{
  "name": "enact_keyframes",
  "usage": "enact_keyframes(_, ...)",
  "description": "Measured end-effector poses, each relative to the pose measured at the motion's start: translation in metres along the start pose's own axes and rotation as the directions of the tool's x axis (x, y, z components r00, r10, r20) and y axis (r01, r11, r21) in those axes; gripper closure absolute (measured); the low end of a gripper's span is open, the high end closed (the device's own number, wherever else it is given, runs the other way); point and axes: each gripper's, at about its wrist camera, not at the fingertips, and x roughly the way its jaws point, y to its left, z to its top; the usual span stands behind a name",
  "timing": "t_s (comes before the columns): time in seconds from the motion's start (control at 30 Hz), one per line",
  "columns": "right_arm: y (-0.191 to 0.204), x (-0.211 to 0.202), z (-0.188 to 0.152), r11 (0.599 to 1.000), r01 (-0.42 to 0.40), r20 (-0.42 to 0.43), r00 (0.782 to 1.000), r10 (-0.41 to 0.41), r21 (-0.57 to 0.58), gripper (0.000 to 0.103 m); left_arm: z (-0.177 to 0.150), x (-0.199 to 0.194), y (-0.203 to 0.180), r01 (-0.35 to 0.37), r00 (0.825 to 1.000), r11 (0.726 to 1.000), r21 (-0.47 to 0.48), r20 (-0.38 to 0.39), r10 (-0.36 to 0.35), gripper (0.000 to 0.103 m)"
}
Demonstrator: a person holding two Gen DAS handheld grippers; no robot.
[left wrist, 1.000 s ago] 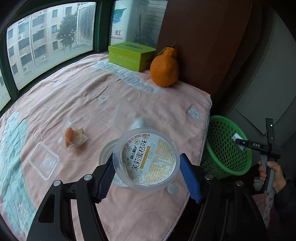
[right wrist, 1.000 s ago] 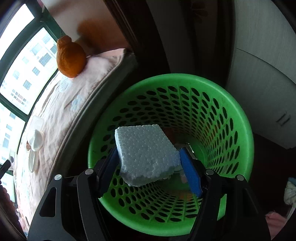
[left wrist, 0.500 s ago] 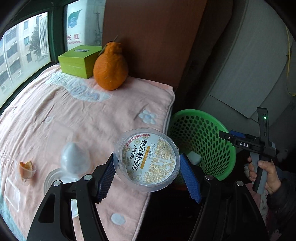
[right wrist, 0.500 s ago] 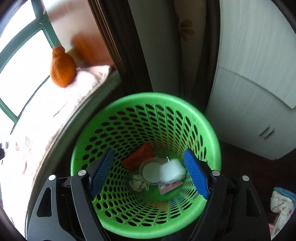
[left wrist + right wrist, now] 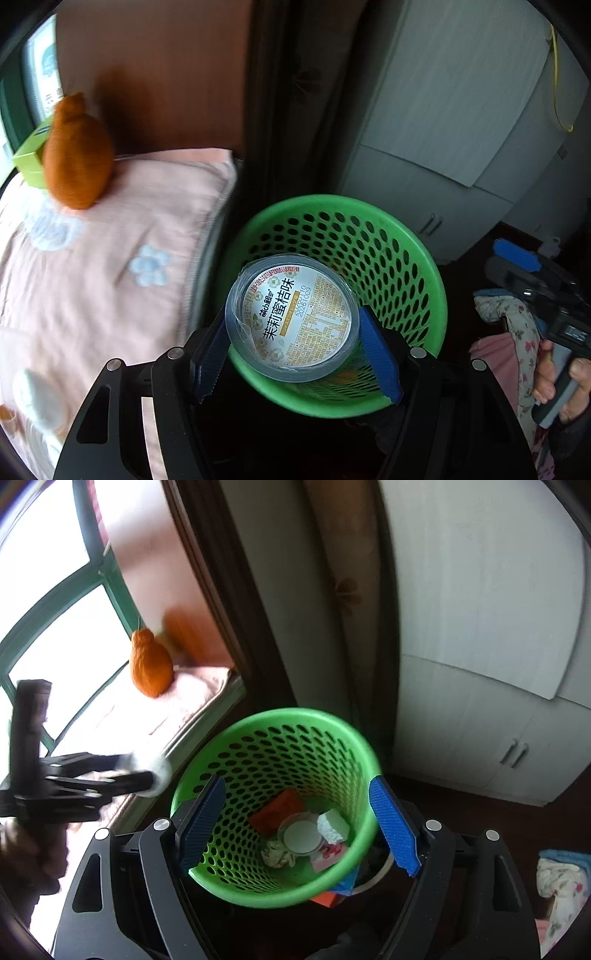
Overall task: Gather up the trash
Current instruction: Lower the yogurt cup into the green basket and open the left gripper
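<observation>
Gripping cup (image 5: 295, 317), label facing camera, over basket (image 5: 417, 266)

Daylight enters through the overexposed window (image 5: 55, 635); room interior dim. Motion blur at left; fisheye curvature, dark corners.

- left gripper (image 5: 295, 332) clamps round plastic cup (image 5: 291, 317), printed lid facing camera, blue pads on both sides
- cup sits over near rim of green basket (image 5: 406, 251)
- pink blanket (image 5: 110, 277) left of basket, orange fruit (image 5: 75, 155) and green box (image 5: 29, 162) at far end
- right gripper (image 5: 517, 258) at right edge, hand (image 5: 561, 380) on handle
</observation>
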Motion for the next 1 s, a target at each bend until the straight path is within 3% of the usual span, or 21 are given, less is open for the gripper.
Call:
enact_keyframes(0.27, -0.021, -0.028, -0.008, 0.999, 0.040, 0.049, 0.998, -0.042, 0.027, 0.023, 0.016, 0.079, -0.039, 0.023, 0.988, 0.998, 0.062, -0.155, -0.013, 0.037)
enact_keyframes(0.5, -0.039, -0.031, -0.023, 0.996, 0.069, 0.034, 0.997, -0.071, 0.058, 0.022, 0.014, 0.136, -0.055, 0.008, 0.955, 0.995, 0.101, -0.295, 0.022, 0.037)
enact_keyframes(0.7, -0.051, -0.028, -0.030, 0.994, 0.061, 0.026, 0.998, -0.063, 0.090, 0.022, 0.004, 0.158, -0.057, -0.011, 0.927, 0.994, 0.112, -0.371, 0.052, 0.037)
enact_keyframes(1.0, -0.054, -0.024, -0.031, 0.994, 0.052, 0.024, 0.998, -0.055, 0.099, 0.022, -0.008, 0.175, -0.052, -0.010, 0.902, 0.994, 0.113, -0.428, 0.057, 0.035)
